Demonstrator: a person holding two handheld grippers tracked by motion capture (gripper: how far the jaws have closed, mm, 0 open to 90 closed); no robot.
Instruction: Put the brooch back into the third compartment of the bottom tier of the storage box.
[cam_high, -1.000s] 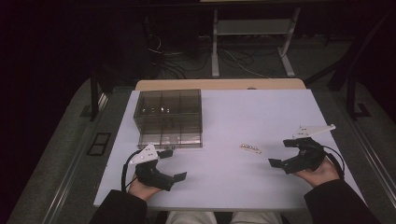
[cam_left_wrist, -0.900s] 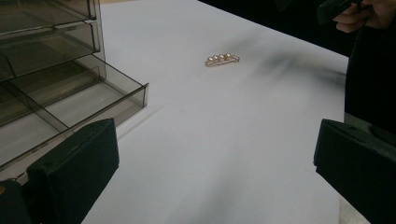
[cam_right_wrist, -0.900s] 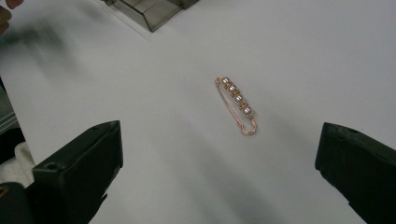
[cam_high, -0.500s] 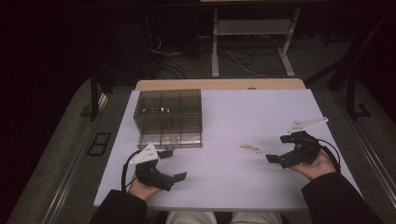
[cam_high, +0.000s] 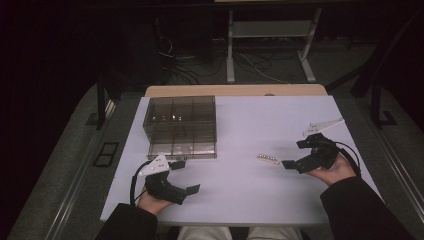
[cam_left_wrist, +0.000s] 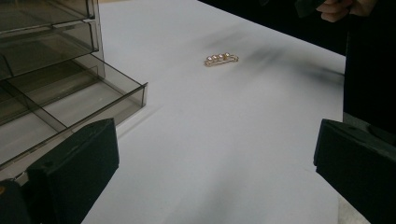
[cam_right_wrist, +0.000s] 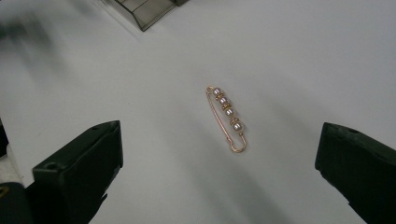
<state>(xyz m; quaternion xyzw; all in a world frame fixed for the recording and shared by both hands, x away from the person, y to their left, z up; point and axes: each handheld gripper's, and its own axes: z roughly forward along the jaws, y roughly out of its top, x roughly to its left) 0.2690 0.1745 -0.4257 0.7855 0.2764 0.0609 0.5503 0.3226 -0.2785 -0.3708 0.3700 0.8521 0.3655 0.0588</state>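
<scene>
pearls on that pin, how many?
4. They sit in one row along the gold pin lying flat on the white table, ahead of the open right gripper. None looks hidden in the right gripper view.

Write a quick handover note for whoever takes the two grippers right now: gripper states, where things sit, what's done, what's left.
Left gripper: open, empty, resting on the table just in front of the smoky compartment box.
Right gripper: open, empty, jaws pointed at the pearl pin and close to it, not touching.
The pin lies flat on the bare table, right of the box and apart from it.
Done: nothing grasped yet; the box's front compartments look empty in the left gripper view.
Left: probably close the right gripper on the pin, lift it and carry it to a box compartment.
</scene>
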